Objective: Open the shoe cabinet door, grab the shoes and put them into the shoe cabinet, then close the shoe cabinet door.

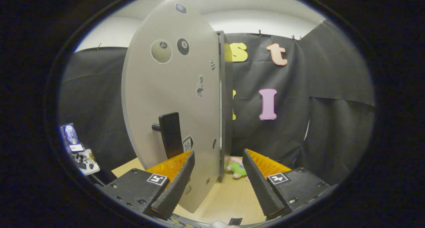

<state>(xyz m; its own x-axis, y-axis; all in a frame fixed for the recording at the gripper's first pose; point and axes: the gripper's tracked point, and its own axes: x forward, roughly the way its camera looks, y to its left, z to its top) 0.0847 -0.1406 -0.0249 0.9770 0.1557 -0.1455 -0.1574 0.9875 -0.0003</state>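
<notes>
We are at the door step: the shoe cabinet door stands swung out edge-on just ahead of us, its dark handle low on the face and just beyond the left finger. Our gripper has its jaws spread wide with nothing between them; the door's free edge falls in the gap, but neither finger presses on it. The left finger sits close against the lower door face, and we cannot tell whether it touches.

Whether the door is being opened or closed we cannot judge from this moment. The cabinet body shows as a thin dark strip behind the door's edge, and its inside is hidden, so we cannot say if any shoes are already in there. A small green and pink thing lies on the tabletop beyond the fingers, near the foot of the cabinet; it may be the shoes of the task, though it is too small and half hidden to be sure.

If that is the shoes, the door is open enough, and the next move calls for steering the spread jaws past the door's edge and down toward them. A stand with a small screen sits off to the left, blurred and partly cut off
</notes>
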